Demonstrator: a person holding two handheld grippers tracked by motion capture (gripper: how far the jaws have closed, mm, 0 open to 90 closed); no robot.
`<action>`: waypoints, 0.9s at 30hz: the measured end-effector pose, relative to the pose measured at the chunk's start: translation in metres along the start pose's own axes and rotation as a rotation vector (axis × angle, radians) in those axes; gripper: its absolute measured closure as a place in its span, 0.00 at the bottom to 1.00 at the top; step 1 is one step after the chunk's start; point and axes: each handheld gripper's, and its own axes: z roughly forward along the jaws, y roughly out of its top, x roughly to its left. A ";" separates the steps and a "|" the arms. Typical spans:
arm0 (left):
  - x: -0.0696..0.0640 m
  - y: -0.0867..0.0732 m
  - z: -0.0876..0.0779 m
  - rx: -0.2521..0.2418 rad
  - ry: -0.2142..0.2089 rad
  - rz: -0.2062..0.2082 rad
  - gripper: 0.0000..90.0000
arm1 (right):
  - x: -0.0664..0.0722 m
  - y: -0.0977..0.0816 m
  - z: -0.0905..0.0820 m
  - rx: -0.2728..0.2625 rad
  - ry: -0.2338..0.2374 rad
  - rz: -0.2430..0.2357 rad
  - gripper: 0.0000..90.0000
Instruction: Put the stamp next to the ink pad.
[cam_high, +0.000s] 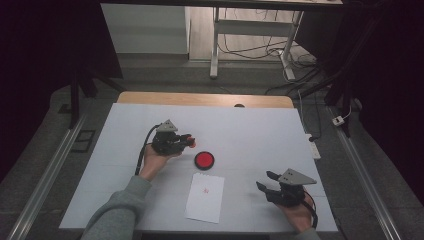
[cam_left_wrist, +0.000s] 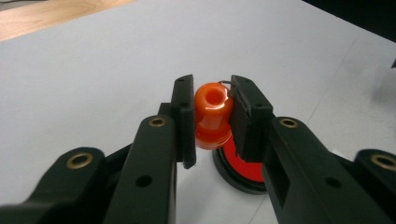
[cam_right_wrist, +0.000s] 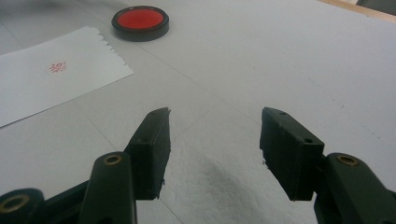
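My left gripper (cam_left_wrist: 212, 116) is shut on an orange stamp (cam_left_wrist: 212, 114), its knob end facing the camera, held just above the white table. In the high view the left gripper (cam_high: 187, 141) holds the stamp (cam_high: 190, 142) a little left of and behind the round red ink pad (cam_high: 204, 160) in its black case. That ink pad (cam_left_wrist: 245, 170) lies just below the stamp in the left gripper view. A white sheet of paper (cam_high: 205, 196) with a small red stamp mark (cam_high: 205, 190) lies in front of the pad. My right gripper (cam_high: 265, 181) (cam_right_wrist: 215, 144) rests open and empty at the front right.
The white table cover (cam_high: 250, 130) ends at a wooden edge (cam_high: 200, 98) at the back. In the right gripper view the ink pad (cam_right_wrist: 140, 22) and the paper (cam_right_wrist: 56, 74) lie to the far left. Floor rails and desk legs stand beyond the table.
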 end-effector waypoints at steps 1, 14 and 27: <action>0.001 0.000 0.000 -0.001 0.004 -0.001 0.80 | 0.000 0.000 0.000 0.000 0.000 0.000 0.47; 0.012 -0.005 0.012 0.015 0.027 -0.012 0.80 | 0.000 -0.001 -0.001 0.002 -0.008 0.005 0.47; 0.014 -0.012 0.023 0.076 0.040 0.001 0.80 | -0.001 -0.002 -0.002 0.008 -0.011 0.005 0.47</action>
